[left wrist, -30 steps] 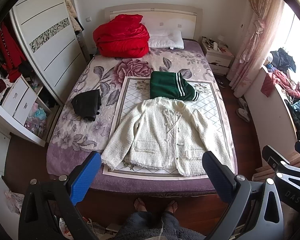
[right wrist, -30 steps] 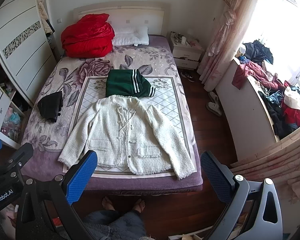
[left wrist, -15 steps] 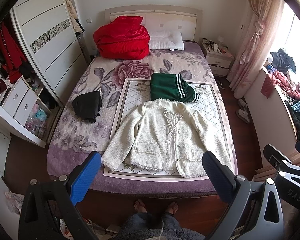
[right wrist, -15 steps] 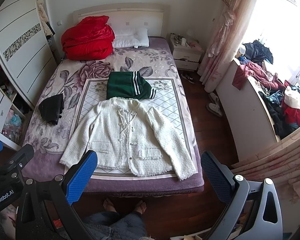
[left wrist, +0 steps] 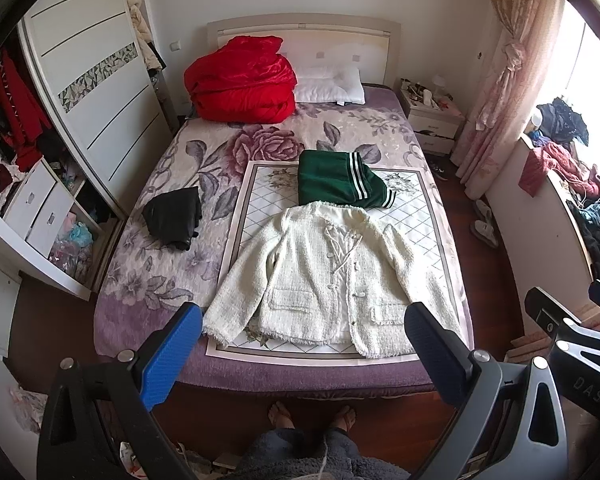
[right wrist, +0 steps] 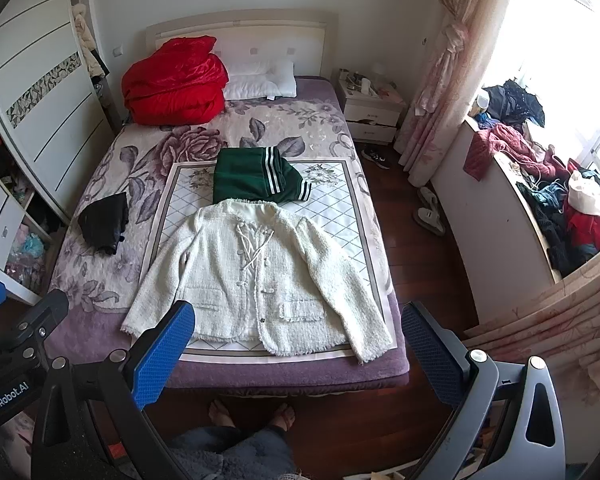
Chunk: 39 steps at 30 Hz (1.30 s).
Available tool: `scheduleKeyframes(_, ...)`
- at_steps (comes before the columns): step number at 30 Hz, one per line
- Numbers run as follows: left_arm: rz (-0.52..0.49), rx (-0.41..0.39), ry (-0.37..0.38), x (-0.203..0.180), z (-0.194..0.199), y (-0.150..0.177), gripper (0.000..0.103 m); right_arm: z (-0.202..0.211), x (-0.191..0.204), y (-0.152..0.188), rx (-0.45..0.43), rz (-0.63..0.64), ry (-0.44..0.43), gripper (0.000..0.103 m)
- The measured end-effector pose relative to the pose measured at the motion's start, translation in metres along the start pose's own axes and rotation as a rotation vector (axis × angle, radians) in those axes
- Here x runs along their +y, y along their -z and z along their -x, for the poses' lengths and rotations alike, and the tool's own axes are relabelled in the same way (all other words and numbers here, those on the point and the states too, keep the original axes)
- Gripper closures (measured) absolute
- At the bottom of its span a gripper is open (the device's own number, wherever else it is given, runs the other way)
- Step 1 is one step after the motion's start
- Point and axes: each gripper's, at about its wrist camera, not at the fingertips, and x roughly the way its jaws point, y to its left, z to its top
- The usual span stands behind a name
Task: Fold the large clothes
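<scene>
Beyond both jaws, a purple floral bed (left wrist: 148, 280) is carrying a cream tweed jacket (left wrist: 332, 276), lying flat. Left gripper (left wrist: 300, 344) and right gripper (right wrist: 296, 340) are hovering with jaws wide apart, holding nothing.

The jacket (left wrist: 332, 276) lies on the mat (left wrist: 416, 216), folded garment (left wrist: 340, 180) behind it, seemingly touching.

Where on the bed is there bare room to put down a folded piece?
Free patches: the floral bedspread between the black garment and the bed's foot, and the strip between the red quilt and green garment. The mat is crowded by the white jacket.
</scene>
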Motion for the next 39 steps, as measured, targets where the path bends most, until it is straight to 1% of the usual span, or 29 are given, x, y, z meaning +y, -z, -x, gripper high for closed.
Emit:
scheduleKeyframes(6, -0.001, -0.006, 0.0, -0.003, 0.0, 0.001, 0.0, 0.003, -0.003, -0.007, -0.001, -0.006, -0.003, 0.0)
scheduleKeyframes(19, 0.001, -0.011, 0.003, -0.006, 0.001, 0.0, 0.0, 0.004, -0.004, -0.005, -0.007, -0.008, -0.003, 0.0)
scheduleKeyframes(24, 0.001, -0.015, 0.004, -0.009, 0.003, -0.005, 0.0, 0.003, -0.004, -0.004, -0.008, -0.007, -0.004, 0.0)
scheduleKeyframes(28, 0.0, -0.02, 0.005, -0.009, 0.003, -0.002, 0.0, 0.008, -0.006, -0.017, -0.013, -0.012, -0.003, 0.0)
scheduleKeyframes(29, 0.0, -0.02, 0.008, -0.007, 0.003, 0.0, 0.0, 0.007, -0.006, -0.013, -0.013, -0.013, -0.003, 0.0)
scheduleKeyframes(32, 0.0, -0.026, 0.008, -0.005, 0.002, 0.001, 0.0, 0.011, -0.007, -0.022, -0.014, -0.017, -0.002, 0.0)
scheduleKeyframes(33, 0.001, -0.025, 0.009, -0.004, 0.002, 0.002, 0.0, 0.01, -0.007, -0.018, -0.016, -0.017, -0.003, 0.0)
scheduleKeyframes(37, 0.003, -0.025, 0.01, -0.004, 0.001, 0.003, 0.0, 0.013, -0.008, -0.028, -0.017, -0.022, -0.002, 0.0)
scheduleKeyframes(39, 0.002, -0.025, 0.011, -0.003, 0.0, 0.004, 0.0, 0.012, -0.008, -0.023, -0.017, -0.021, -0.001, 0.0)
